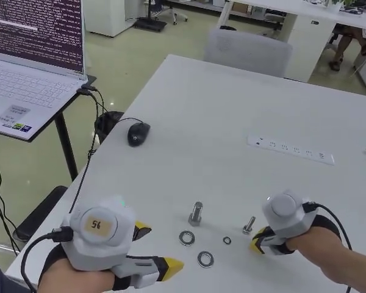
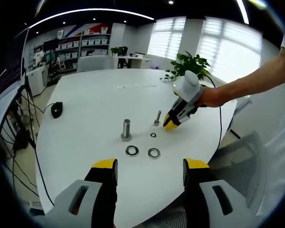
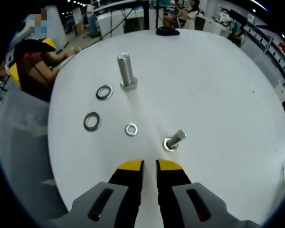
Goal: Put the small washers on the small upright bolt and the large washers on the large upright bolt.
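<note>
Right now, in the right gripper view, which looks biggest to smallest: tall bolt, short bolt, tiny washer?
1. Large silver metal upright bolt.
2. Small silver metal bolt, though it's nearer the camera.
3. Small flat silver metal washer.

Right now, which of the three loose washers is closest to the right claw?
The small washer, beside the small bolt; the two large washers are bigger and lie farther from the right claw.
</note>
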`<act>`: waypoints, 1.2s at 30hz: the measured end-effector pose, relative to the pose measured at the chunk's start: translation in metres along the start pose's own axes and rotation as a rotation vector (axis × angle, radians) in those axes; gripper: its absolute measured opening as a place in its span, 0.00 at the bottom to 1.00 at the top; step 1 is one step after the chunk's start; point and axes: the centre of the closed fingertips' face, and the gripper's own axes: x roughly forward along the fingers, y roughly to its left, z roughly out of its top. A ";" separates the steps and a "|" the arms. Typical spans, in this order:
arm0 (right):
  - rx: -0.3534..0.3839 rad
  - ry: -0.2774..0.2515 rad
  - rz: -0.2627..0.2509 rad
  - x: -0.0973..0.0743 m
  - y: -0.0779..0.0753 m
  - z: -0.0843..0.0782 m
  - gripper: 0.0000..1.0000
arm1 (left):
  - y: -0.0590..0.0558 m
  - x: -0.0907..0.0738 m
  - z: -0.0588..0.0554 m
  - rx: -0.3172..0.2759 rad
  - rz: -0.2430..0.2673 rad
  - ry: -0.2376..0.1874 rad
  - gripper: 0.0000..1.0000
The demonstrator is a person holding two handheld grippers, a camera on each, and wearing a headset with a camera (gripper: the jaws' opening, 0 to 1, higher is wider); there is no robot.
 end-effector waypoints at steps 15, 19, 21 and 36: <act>-0.078 -0.020 0.041 0.021 0.025 0.030 0.15 | 0.003 -0.004 0.001 0.003 0.017 0.001 0.57; -0.090 -0.025 0.039 0.023 0.025 0.035 0.16 | 0.005 -0.005 0.000 -0.002 0.023 0.001 0.59; -0.094 -0.024 0.040 0.024 0.025 0.036 0.16 | 0.005 -0.006 0.000 -0.006 0.024 -0.001 0.59; -0.142 0.014 0.046 0.026 0.025 0.039 0.15 | 0.004 -0.002 -0.001 -0.002 0.015 0.006 0.58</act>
